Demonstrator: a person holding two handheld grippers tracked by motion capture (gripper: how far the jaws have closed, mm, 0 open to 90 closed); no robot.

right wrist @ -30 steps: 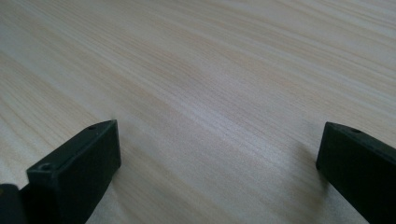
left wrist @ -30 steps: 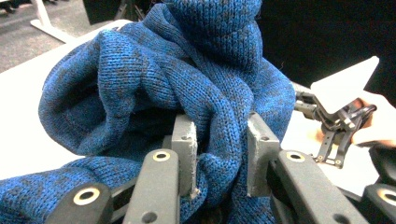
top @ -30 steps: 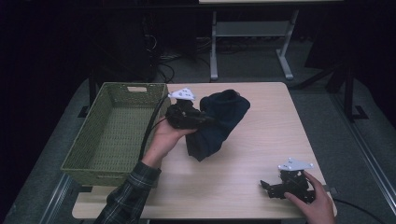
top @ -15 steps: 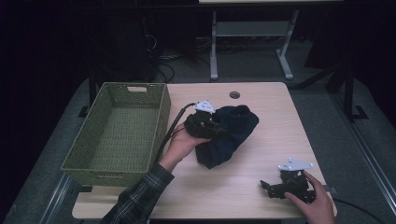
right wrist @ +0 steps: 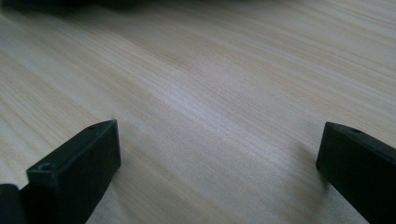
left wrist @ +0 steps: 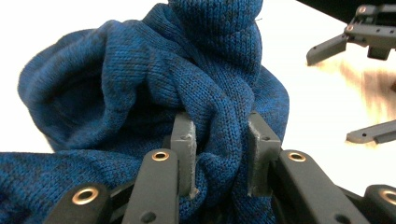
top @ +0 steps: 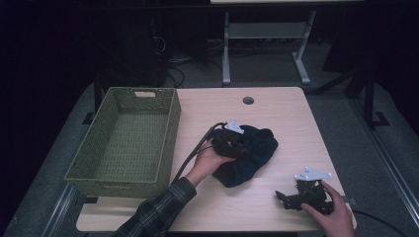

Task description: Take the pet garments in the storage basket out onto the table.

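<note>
A dark blue knitted garment (top: pixel 254 158) lies bunched on the middle of the wooden table (top: pixel 281 111). My left gripper (top: pixel 236 144) sits on the garment's left side, held by a hand in a plaid sleeve. In the left gripper view its jaws (left wrist: pixel 219 140) are shut on a thick fold of the blue knit (left wrist: pixel 140 84). My right gripper (top: pixel 284 197) rests near the table's front right corner, jaws pointing left. In the right gripper view it (right wrist: pixel 219 144) stands open, with bare wood between the two black fingers.
A green woven basket (top: pixel 170 128) stands empty along the table's left side. There is a round cable hole (top: pixel 248 100) near the far edge. A white shelf frame (top: pixel 267 34) stands on the floor behind the table.
My left gripper has come down and toward the front right with the garment, from up beside the basket to the table's middle. The garment now rests on the wood. The right gripper has stayed put.
</note>
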